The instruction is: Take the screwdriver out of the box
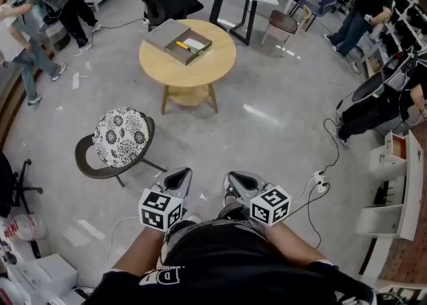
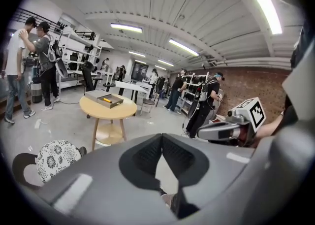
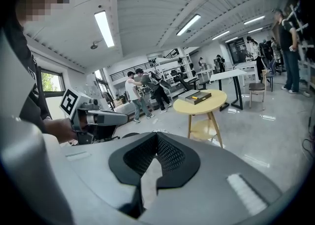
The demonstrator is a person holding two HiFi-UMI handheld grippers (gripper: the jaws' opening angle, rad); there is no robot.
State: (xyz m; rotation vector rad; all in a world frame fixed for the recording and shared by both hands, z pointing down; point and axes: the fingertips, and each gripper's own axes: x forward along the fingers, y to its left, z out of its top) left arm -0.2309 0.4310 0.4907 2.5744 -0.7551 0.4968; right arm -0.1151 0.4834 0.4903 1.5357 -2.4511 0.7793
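As it lies in the box (image 1: 179,55), the screwdriver (image 1: 182,46) looks yellow.

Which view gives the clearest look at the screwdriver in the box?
The head view: it looks down into the open box, showing the yellow screwdriver lengthwise. Both gripper views catch it only as a small, distant yellow streak from the side.

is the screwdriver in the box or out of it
In. The yellow-handled screwdriver lies inside the open box on the round table; left gripper and right gripper are far from it.
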